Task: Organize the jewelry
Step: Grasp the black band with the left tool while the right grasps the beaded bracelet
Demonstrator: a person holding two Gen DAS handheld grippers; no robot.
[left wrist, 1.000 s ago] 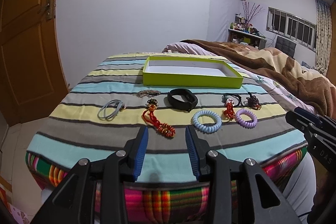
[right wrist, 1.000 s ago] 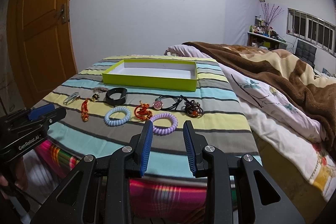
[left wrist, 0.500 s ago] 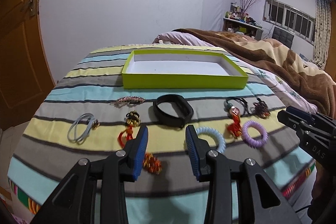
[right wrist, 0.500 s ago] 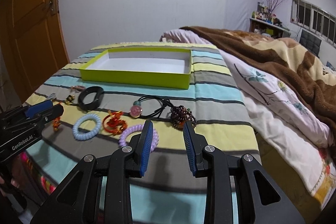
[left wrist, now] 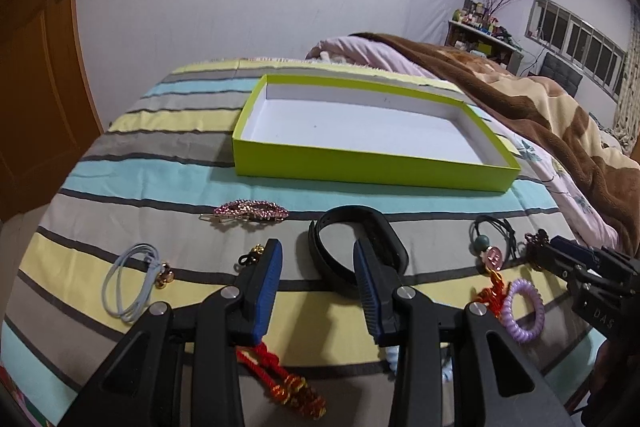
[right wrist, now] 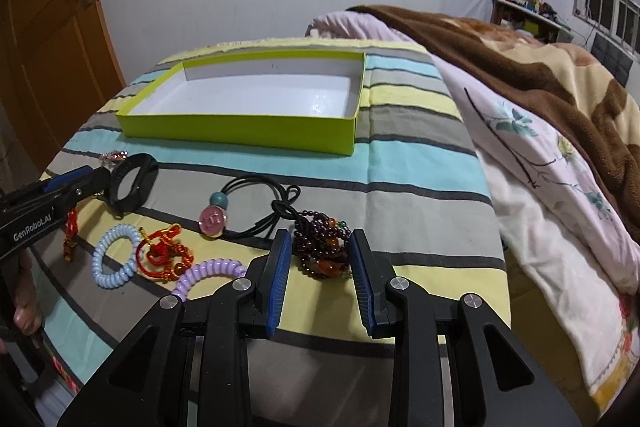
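An empty lime-green tray (left wrist: 372,167) (right wrist: 240,133) sits at the back of the striped table. In front of it lie jewelry pieces. My left gripper (left wrist: 318,251) is open, its fingers straddling the near part of a black band (left wrist: 380,227). My right gripper (right wrist: 320,241) is open with a dark red bead bracelet (right wrist: 324,251) between its fingers. A pink hair clip (left wrist: 250,211), a grey hair tie (left wrist: 132,283), a red knot charm (left wrist: 280,379), a purple coil tie (left wrist: 524,311) and a pink-charm cord (right wrist: 216,219) lie around them.
A blue coil tie (right wrist: 116,255) and a red-gold knot (right wrist: 164,255) lie left of the right gripper. A bed with a brown blanket (right wrist: 520,67) borders the table on the right. A wooden door (left wrist: 36,67) stands at the left.
Both grippers have moved forward and down over the table. The left one now straddles the black band and the right one the bead bracelet. Both stay open.
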